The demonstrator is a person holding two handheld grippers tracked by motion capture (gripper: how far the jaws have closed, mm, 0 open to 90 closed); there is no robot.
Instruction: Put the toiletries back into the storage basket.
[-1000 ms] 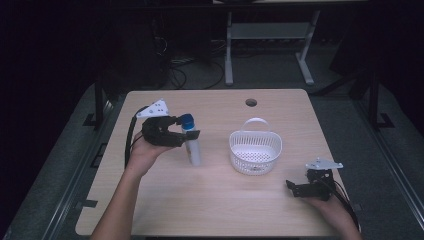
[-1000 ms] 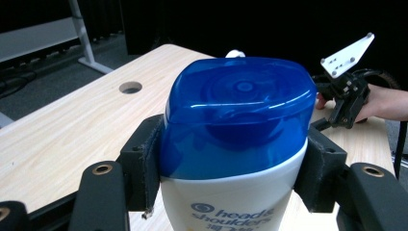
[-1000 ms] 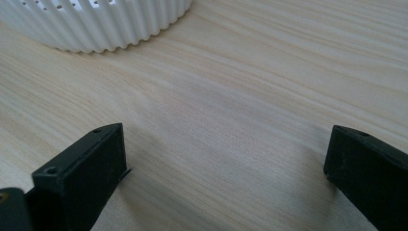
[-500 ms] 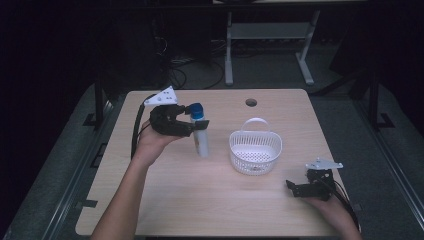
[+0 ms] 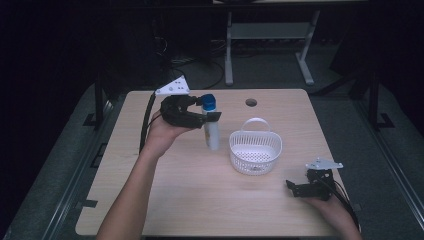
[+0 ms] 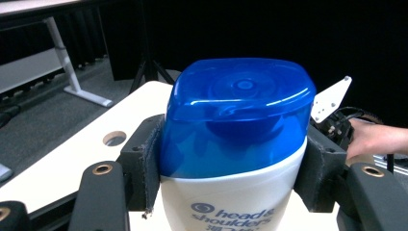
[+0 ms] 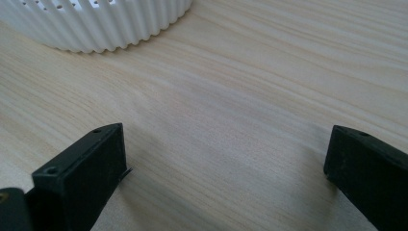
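A white shampoo bottle (image 5: 212, 131) with a blue cap (image 6: 238, 113) hangs upright above the table, left of the white basket (image 5: 255, 151). My left gripper (image 5: 209, 114) is shut on its neck just under the cap; in the left gripper view both pads (image 6: 148, 166) press on the bottle (image 6: 231, 202). My right gripper (image 5: 295, 187) rests low at the table's right front, jaws wide open with only bare wood between them (image 7: 226, 178). The basket's ribbed wall (image 7: 96, 24) lies ahead of it.
The wooden table (image 5: 165, 200) has a round cable hole (image 5: 251, 102) near its far edge. A white desk frame (image 5: 270, 35) stands on the dark floor beyond. The person's right hand (image 6: 375, 139) shows behind the bottle in the left gripper view.
My left gripper has carried the bottle up and to the right, toward the basket. The right gripper has stayed where it was.
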